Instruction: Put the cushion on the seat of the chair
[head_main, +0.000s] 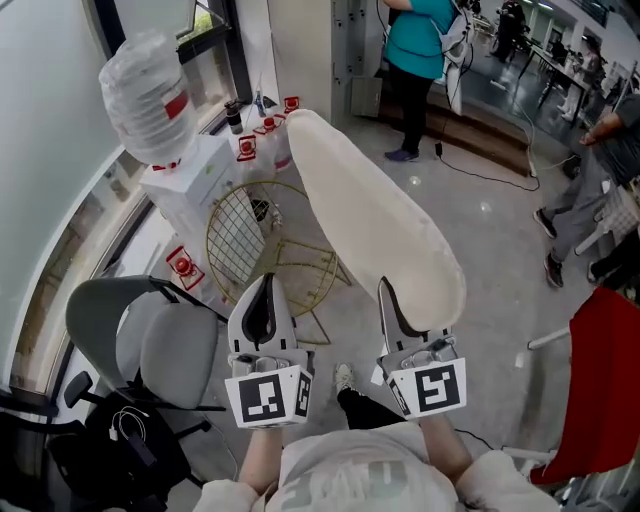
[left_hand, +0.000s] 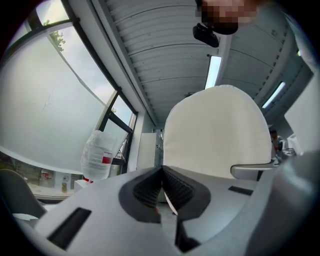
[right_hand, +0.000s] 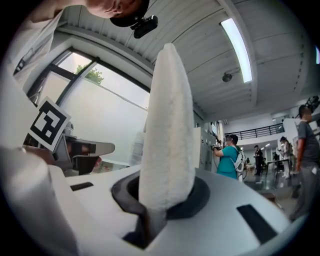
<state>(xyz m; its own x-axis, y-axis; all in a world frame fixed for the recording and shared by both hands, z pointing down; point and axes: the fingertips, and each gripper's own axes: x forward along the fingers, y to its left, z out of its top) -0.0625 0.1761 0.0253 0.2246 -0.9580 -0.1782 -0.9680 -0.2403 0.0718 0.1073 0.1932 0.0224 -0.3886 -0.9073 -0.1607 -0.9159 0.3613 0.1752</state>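
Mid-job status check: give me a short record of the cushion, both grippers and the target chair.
cushion: cream cushion, held on edge in the air, not yet on any seat
right gripper: shut on the cushion's near edge
left gripper: shut, empty, left of the cushion
chair: gold wire chair, seat bare, below the cushion's left side in the head view
nearby: grey office chair

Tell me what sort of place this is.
Probably a big shared workshop or lab hall, not a home: a water-cooler bottle by tall windows, a grey office chair, and several people standing about on a polished floor.
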